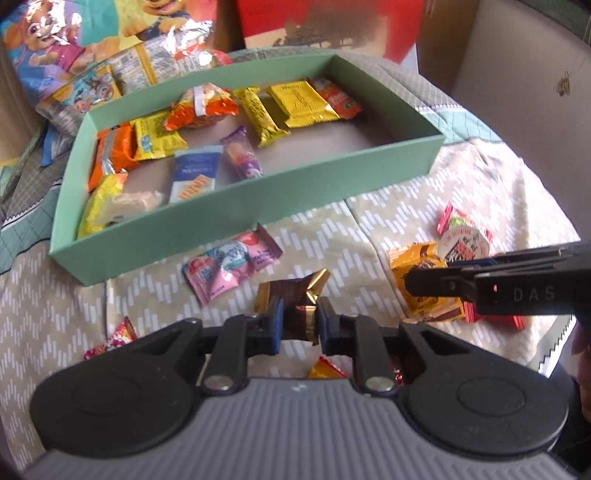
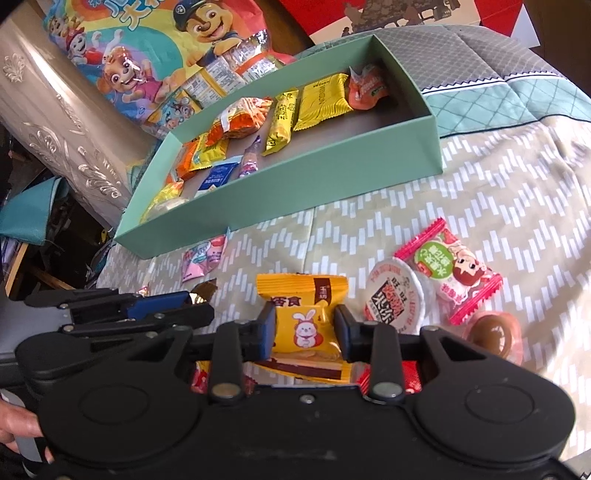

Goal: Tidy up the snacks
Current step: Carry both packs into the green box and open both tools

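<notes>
A shallow green box (image 1: 255,199) (image 2: 295,192) holds several wrapped snacks, yellow, orange, blue and purple. My left gripper (image 1: 300,325) is shut on a brown-and-gold wrapped candy (image 1: 299,295), just above the patterned cloth in front of the box. My right gripper (image 2: 304,334) is shut on a yellow rabbit snack packet (image 2: 304,314), which also shows in the left wrist view (image 1: 424,266). A pink packet (image 1: 229,266) (image 2: 205,256) lies by the box's near wall.
A white jelly cup (image 2: 397,297), a pink girl-print packet (image 2: 454,269) and a brown candy in clear wrap (image 2: 493,334) lie right of my right gripper. A cartoon-dog bag (image 2: 155,48) and a red box (image 1: 325,22) stand behind the green box.
</notes>
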{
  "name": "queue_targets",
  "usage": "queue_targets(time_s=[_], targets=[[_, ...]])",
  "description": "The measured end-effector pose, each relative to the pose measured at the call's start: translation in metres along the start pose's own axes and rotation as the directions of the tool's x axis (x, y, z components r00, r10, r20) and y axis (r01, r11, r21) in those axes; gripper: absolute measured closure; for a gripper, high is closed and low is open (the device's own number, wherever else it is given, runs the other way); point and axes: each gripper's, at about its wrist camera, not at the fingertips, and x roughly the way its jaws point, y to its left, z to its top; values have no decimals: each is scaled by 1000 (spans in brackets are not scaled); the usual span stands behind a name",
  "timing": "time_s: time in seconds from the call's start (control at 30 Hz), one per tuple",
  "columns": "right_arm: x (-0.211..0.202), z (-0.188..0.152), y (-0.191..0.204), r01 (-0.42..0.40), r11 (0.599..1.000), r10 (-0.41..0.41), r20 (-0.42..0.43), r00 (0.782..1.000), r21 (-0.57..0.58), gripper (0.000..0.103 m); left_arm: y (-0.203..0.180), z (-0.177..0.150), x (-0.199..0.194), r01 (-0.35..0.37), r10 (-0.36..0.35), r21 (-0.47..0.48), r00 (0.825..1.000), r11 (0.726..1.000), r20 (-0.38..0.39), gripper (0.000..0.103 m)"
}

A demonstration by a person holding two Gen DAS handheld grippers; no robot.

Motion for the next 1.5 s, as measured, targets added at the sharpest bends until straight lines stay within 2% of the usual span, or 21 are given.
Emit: queue_targets(time_s=[0.17,0.27,0.33,0.5,0.6,0.67,0.7,0.97,1.17,1.33,1.5], targets=[[0,7,10,2,999,-2,-1,1000,-34,71,14,2,-5,-5,6,-38,1000,999,14,90],[5,7,10,15,999,-16,-21,1000,-32,71,26,-5,-2,-53,52,-64,999,997,-5,90],[9,6,12,25,999,-27,-34,999,-33,71,39,-12,1,-53,52,-113,999,992,-18,85],[18,8,16,40,998,-41,-49,998,-38,71,54,-15,3,-38,37,-159,999,987,-9,84],[20,10,21,42,998,-44,-47,998,-54,71,49,-16,6,-23,21,-146,1000,989,-14,94],[15,13,26,29,997,-31,-33,999,-68,71,44,-15,-2,-38,40,-141,999,989,11,94],[11,16,28,18,997,-20,-22,1000,-75,71,44,-14,-6,-18,22,-145,1000,989,20,94],[-10,58,48,-27,995,34,69,997,-100,72,52,20,-46,43,-21,-153,990,987,143,94],[0,105,54,-30,996,40,114,993,-86,72,66,70,-39,35,7,-188,976,982,218,94],[26,128,58,-1,997,9,109,994,-72,71,72,101,-12,34,12,-219,978,975,207,94],[46,135,56,14,998,-9,83,996,-63,71,74,105,9,18,21,-222,985,975,172,94]])
